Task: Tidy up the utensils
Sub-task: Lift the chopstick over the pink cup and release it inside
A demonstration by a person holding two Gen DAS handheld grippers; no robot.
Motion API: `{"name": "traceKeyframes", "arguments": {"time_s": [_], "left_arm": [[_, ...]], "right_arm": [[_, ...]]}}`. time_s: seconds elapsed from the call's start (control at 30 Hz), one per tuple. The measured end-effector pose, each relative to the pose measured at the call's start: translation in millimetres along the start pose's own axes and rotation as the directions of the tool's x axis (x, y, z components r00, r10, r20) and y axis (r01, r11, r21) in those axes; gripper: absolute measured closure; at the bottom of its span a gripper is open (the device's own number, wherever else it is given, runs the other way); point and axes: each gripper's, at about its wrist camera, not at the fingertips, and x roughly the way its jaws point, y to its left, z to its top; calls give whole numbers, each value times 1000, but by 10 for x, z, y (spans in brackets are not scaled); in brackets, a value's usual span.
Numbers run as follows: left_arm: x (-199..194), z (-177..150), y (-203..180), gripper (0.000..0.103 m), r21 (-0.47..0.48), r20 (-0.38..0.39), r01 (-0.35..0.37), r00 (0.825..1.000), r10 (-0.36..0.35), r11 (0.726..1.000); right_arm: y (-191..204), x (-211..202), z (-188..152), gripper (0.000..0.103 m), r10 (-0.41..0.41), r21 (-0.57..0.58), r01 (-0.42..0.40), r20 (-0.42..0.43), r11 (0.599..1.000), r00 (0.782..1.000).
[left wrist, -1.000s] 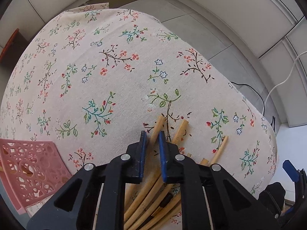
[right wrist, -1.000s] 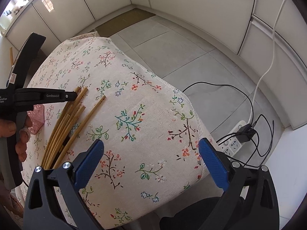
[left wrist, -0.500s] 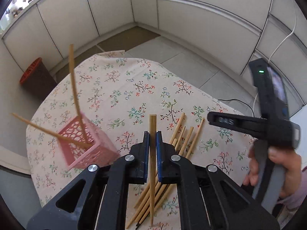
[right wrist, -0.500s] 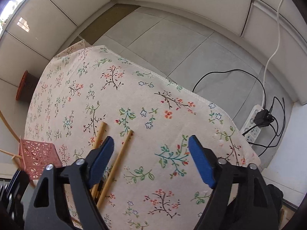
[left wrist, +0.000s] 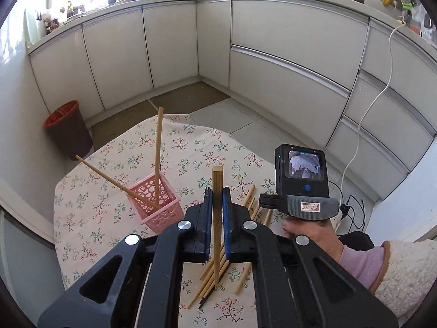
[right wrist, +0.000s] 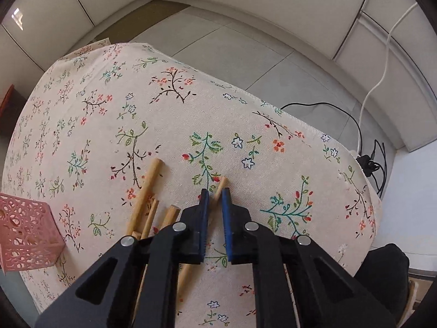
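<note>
One round wooden chopstick (left wrist: 217, 218) (upright) pinched.

No readable text; the handle label (left wrist: 310, 206) shows only scribbles.

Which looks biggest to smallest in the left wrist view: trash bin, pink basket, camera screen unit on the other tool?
1. Pink basket and camera screen unit: about alike; both sit nearer the lens, so no ranking.
2. Trash bin: looks smallest, but it stands farthest away on the floor, so it is likely bigger in reality.
</note>
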Motion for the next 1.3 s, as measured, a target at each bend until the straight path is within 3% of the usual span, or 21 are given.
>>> {"name": "traceKeyframes", "arguments": {"time_s": [0.17, 0.37, 0.7, 0.9, 1.07, 1.17, 1.3], "left_arm": [[-163, -17, 16, 97, -20, 29, 3, 1000, -2, 1000], [-215, -77, 38, 97, -74, 30, -5, 1000, 7, 997], [-350, -111, 105, 97, -165, 50, -10, 999, 18, 986], [-543, -2, 219, 97, -215, 102, -24, 994, 47, 976], [-826, 228, 390, 97, -279, 201, -55, 973, 114, 959], [-964, 390, 474, 97, -312, 253, -90, 952, 174, 946], [-1046, 604, 601, 97, -358, 304, -117, 924, 234, 926]], "right_arm": [[-123, -340, -12, 98, 93, -30, -90, 107, 995, 990], [-162, -1096, -173, 98, 235, -196, -193, 222, 961, 946], [-204, -2058, -510, 98, 418, -385, -305, 255, 871, 872], [-136, -2526, -500, 98, 491, -438, -348, 270, 829, 828], [57, -2996, -334, 98, 564, -476, -390, 304, 788, 767], [219, -3262, -224, 98, 602, -507, -400, 333, 763, 726], [459, -3479, -118, 98, 639, -539, -414, 340, 734, 690]]}}
